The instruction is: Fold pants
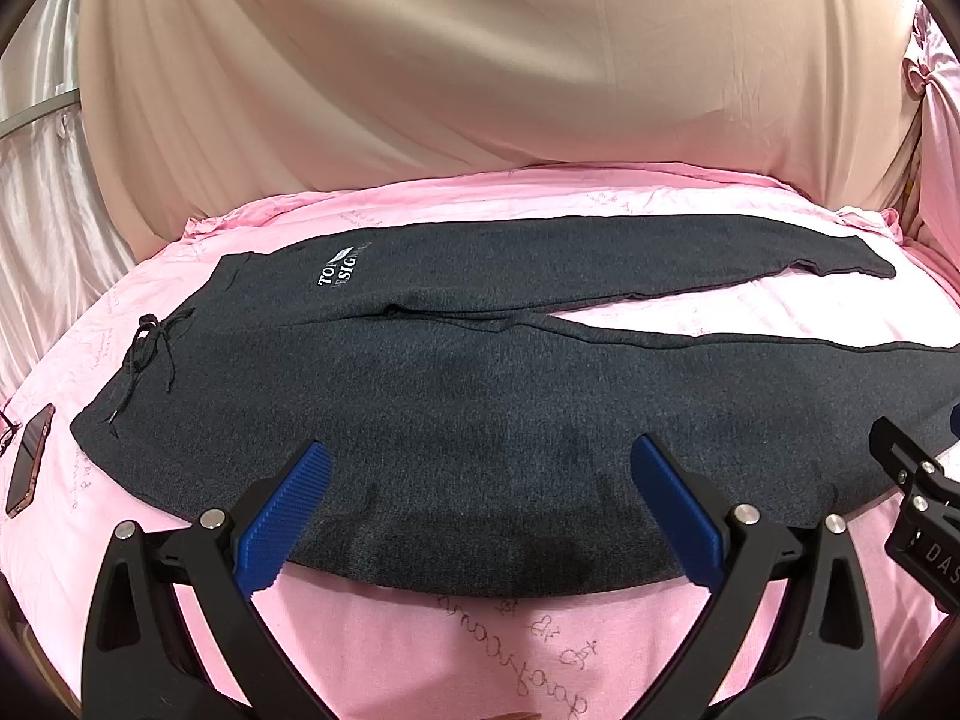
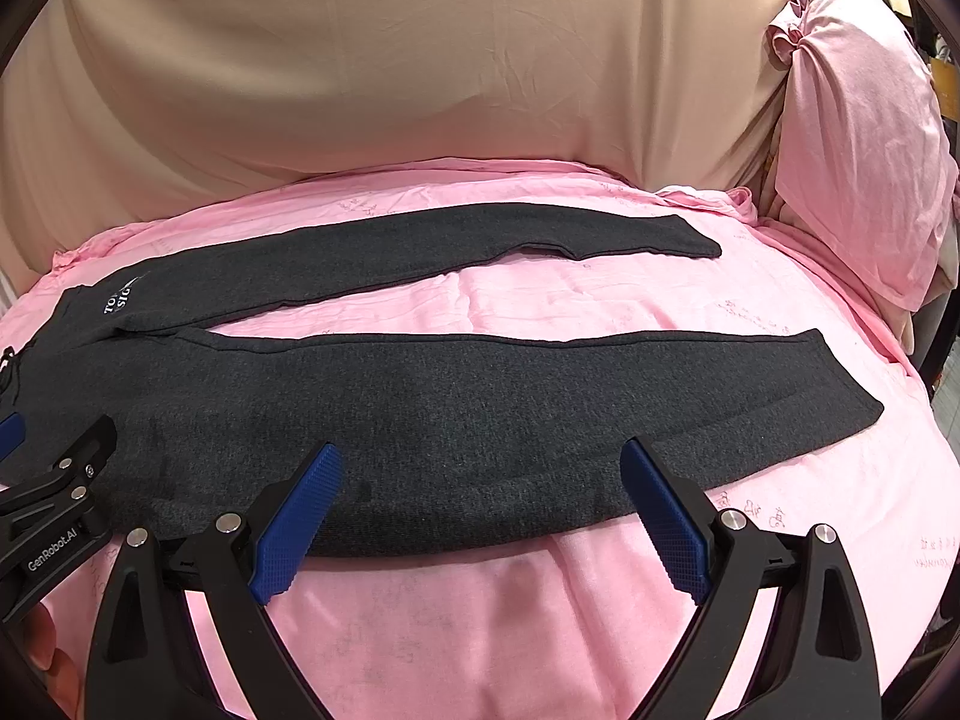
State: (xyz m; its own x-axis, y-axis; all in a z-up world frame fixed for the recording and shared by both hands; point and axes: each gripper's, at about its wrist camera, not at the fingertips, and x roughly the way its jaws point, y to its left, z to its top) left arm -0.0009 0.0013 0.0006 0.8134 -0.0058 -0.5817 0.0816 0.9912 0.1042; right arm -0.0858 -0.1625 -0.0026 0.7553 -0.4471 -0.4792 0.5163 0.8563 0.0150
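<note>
Charcoal pants (image 1: 480, 396) lie spread flat on the pink bed (image 1: 420, 648), waistband to the left, legs parted, ready for a lengthwise fold. From the left wrist, the left hand-held gripper (image 1: 480, 516) tilts down over the near edge, jaws wide and empty; a phone (image 1: 30, 459) lies beside the waistband. From the right wrist, the right hand-held gripper (image 2: 480, 519) hovers likewise, wide apart, above the near leg.

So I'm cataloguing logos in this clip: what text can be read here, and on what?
"TO... SIG...", white print partly hidden by a fold, on the dark pants.
"GenRobot.AI" on the left gripper.
"DAS", cut off, on the right gripper.
Handwriting-style print on the pink sheet: too faint to read.
</note>
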